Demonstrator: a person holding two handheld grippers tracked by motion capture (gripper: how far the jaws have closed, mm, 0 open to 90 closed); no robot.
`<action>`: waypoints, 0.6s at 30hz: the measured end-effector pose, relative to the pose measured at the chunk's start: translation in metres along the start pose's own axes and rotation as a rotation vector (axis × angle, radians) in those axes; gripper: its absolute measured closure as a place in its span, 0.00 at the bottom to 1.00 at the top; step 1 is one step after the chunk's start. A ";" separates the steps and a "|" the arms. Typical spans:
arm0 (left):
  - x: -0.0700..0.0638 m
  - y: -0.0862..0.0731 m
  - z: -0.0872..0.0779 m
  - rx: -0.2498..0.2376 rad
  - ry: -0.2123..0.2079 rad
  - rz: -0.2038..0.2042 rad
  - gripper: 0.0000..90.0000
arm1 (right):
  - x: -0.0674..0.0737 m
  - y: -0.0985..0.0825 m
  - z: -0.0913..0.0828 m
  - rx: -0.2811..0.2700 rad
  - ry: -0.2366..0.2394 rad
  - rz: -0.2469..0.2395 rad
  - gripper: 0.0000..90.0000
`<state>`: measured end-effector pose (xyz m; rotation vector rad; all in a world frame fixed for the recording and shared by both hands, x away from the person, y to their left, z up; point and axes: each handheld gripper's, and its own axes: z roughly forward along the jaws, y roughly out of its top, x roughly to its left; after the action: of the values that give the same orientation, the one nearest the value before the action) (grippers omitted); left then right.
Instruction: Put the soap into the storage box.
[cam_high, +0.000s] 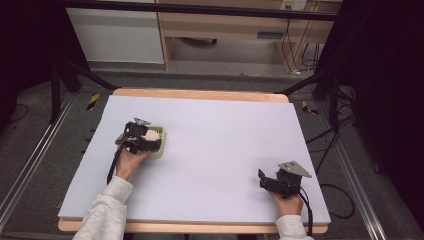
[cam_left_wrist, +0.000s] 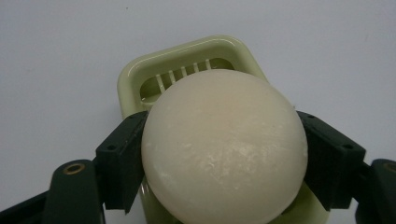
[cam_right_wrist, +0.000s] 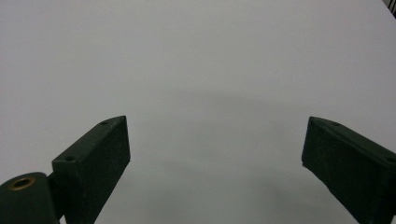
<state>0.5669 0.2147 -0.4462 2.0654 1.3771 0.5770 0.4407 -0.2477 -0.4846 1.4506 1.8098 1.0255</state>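
Soap bar (cam_left_wrist: 224, 149) is clamped between left gripper (cam_left_wrist: 224, 154) fingers directly above soap dish (cam_left_wrist: 135, 77); right gripper (cam_right_wrist: 215, 158) is held wide, empty, at 4 o'clock.

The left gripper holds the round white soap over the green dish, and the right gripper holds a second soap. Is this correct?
Not quite. The left gripper does grip the round white soap over the green dish, but the right gripper holds nothing: the right gripper view shows its fingers spread apart over the bare table.
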 end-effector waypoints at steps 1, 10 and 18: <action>0.000 0.000 0.000 0.000 -0.001 0.000 0.27 | 0.000 0.000 0.000 0.000 0.000 0.000 0.09; 0.000 0.002 -0.007 -0.034 -0.005 0.002 0.26 | 0.000 0.000 0.000 0.001 0.001 0.001 0.09; 0.001 0.004 -0.020 -0.071 0.003 -0.002 0.26 | 0.000 0.000 -0.001 -0.002 0.000 0.001 0.09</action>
<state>0.5572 0.2192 -0.4283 2.0079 1.3411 0.6193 0.4402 -0.2480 -0.4842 1.4507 1.8077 1.0276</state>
